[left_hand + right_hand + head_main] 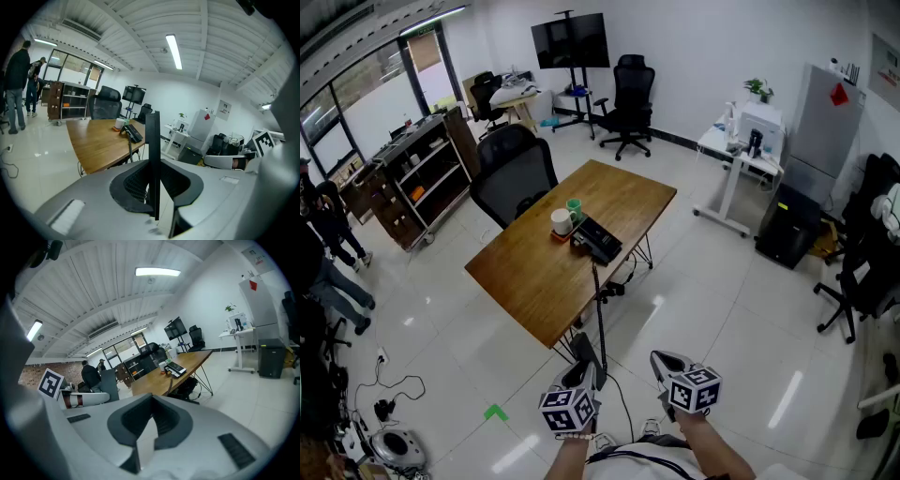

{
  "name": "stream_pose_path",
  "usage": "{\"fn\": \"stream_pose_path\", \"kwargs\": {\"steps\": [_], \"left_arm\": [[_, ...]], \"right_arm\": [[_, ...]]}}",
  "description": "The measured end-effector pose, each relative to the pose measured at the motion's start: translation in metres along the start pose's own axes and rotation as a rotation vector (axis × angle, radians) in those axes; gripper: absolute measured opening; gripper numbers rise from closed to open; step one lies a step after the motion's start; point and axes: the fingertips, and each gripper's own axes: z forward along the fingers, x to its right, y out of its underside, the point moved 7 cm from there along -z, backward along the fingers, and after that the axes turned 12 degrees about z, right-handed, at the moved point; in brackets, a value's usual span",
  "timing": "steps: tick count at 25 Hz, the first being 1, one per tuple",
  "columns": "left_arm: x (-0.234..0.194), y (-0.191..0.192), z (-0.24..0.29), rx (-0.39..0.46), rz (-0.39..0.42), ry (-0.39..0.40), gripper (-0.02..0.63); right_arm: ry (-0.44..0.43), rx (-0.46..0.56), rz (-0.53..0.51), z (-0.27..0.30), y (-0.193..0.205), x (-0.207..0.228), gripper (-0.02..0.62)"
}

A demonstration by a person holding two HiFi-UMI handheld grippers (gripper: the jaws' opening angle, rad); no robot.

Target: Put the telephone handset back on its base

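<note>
At the bottom centre of the head view, two bare forearms reach up-frame side by side. The left grey two-jaw gripper point(586, 356) points forward and slightly down, its dark jaws together as one thin blade with nothing between. The right grey two-jaw gripper point(667, 362) is tilted likewise, its jaws showing as one pale slab with no gap.

Bright, even light from ceiling strips point(173, 50) glares off the glossy floor point(787, 398); fisheye edges bend and darken.
</note>
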Motion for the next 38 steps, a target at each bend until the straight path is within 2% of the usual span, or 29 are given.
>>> {"fn": "stream_pose_path", "kwargs": {"steps": [4,16,24,34,38], "left_arm": [[0.009,-0.004,0.008,0.001,0.002,0.002,0.075],[0.032,-0.018,0.029,0.025,0.017,-0.056,0.075],[0.022,-0.027,0.049,0.041,-0.001,-0.082,0.075],[-0.011,-0.058,0.141,0.039,-0.034,-0.056,0.075],[-0.032,-0.077,0.185,0.032,-0.080,-0.030,0.074]], "right_arm": [[-0.009,-0.002,0.003,-0.002,-0.006,0.010,0.000],[-0.051,-0.017,0.000,-0.006,-0.023,0.052,0.000],[-0.082,-0.024,0.006,0.023,-0.038,0.068,0.000],[-0.072,-0.030,-0.010,0.087,-0.091,0.102,0.000],[-0.061,-0.050,0.000,0.123,-0.115,0.115,0.000]]}}
